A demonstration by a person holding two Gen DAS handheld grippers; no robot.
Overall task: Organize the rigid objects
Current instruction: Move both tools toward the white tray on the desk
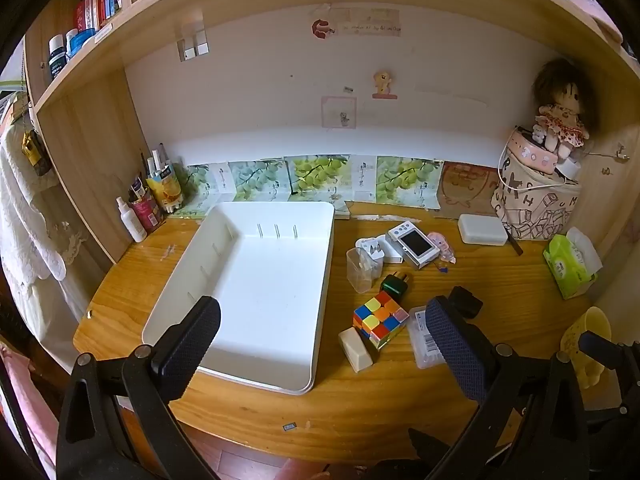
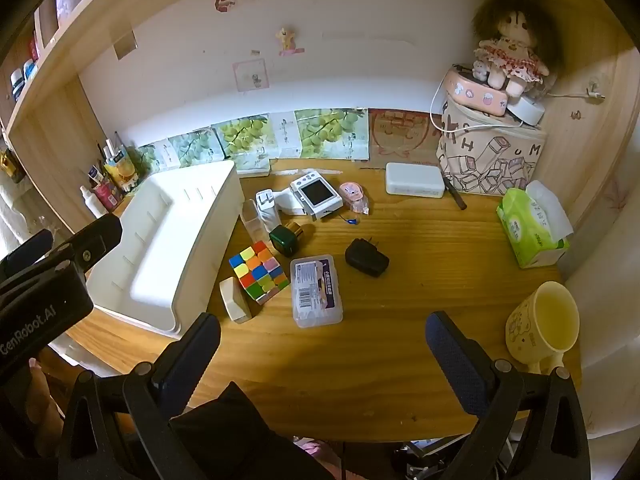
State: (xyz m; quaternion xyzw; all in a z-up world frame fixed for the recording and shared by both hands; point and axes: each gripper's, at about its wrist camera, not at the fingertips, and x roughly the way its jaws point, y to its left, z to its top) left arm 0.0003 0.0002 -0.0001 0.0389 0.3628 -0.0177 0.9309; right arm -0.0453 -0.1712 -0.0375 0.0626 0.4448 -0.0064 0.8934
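An empty white tray [image 1: 320,272] [image 2: 208,200] lies on the left of the wooden desk. Right of it lie a colourful puzzle cube [image 1: 380,318] [image 2: 259,270], a cream block [image 1: 355,350] [image 2: 234,299], a clear labelled case [image 2: 316,290] [image 1: 422,340], a black plug [image 2: 366,258] [image 1: 466,300], a green plug [image 1: 395,285] [image 2: 285,239], a white charger [image 1: 370,249] [image 2: 267,206] and a small white screen device [image 1: 414,243] [image 2: 316,194]. My left gripper [image 1: 324,338] hovers open over the tray's near edge. My right gripper [image 2: 323,354] hangs open above bare desk, nothing between its fingers.
A yellow mug [image 2: 544,326] stands at the near right, a green tissue pack [image 2: 530,230] behind it. A white box [image 2: 415,180], a printed bag [image 2: 492,156] with a doll [image 2: 508,52], and bottles and pens [image 1: 148,204] line the back. The left gripper's body [image 2: 44,292] shows in the right wrist view.
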